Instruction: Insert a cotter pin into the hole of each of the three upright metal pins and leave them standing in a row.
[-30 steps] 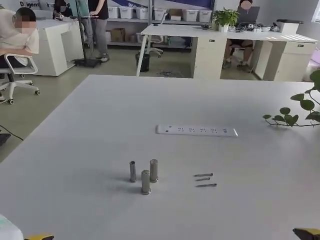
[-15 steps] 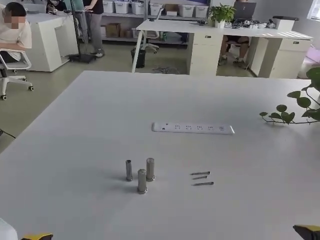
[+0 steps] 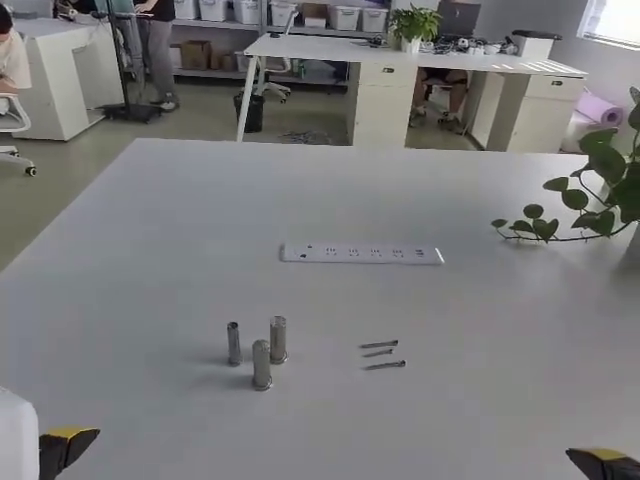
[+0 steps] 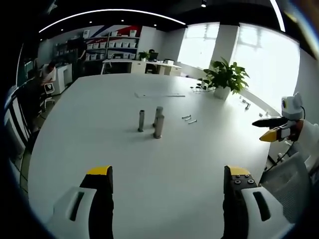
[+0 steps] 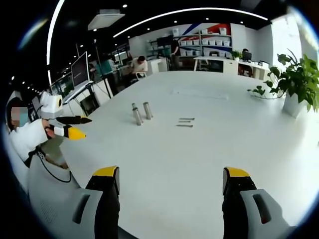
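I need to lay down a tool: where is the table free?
Free: the band between the power strip and the metal pins, and the near table before them. Crowded: around the metal pins and cotter pins.

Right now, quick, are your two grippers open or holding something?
Left gripper: open, holding nothing.
Right gripper: open, holding nothing.

No text can be read; marks on the power strip at frame centre and the far wall banner are too blurred
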A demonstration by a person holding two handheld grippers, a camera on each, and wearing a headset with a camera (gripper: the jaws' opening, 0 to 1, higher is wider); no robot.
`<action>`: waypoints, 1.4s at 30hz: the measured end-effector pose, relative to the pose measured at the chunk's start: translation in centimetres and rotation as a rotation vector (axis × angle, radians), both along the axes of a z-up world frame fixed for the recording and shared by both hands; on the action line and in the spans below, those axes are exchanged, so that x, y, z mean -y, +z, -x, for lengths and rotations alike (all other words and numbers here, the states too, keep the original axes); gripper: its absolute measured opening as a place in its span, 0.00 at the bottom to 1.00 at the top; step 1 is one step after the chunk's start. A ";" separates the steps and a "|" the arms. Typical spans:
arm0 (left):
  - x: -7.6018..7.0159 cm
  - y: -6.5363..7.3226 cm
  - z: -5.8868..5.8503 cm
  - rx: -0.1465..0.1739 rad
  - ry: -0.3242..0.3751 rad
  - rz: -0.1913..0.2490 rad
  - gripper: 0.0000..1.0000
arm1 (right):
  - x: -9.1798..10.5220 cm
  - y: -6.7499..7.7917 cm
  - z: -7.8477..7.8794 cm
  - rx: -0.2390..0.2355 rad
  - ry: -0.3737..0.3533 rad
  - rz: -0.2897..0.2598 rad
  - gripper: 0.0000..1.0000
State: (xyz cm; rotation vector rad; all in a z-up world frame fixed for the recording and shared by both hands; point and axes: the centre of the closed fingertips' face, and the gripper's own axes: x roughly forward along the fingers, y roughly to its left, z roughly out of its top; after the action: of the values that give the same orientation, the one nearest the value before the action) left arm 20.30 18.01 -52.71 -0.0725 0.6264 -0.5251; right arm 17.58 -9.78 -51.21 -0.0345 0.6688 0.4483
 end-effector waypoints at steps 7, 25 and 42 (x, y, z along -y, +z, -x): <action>1.4 -0.1 -1.5 -0.002 -0.058 0.011 0.87 | -0.1 0.1 0.1 0.003 -0.002 0.003 0.83; 4.4 0.8 -7.1 0.063 -0.059 0.126 0.70 | 0.1 -0.4 1.1 -0.021 -0.018 0.015 0.83; 6.0 0.3 -11.0 0.054 -0.039 0.125 0.53 | -0.8 -0.7 2.1 -0.030 -0.006 0.022 0.84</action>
State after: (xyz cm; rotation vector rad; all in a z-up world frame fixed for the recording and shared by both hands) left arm 31.26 12.03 -52.38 -0.1636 0.5426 -0.6021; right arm 15.45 -9.00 -51.88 -0.0471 0.7031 0.4365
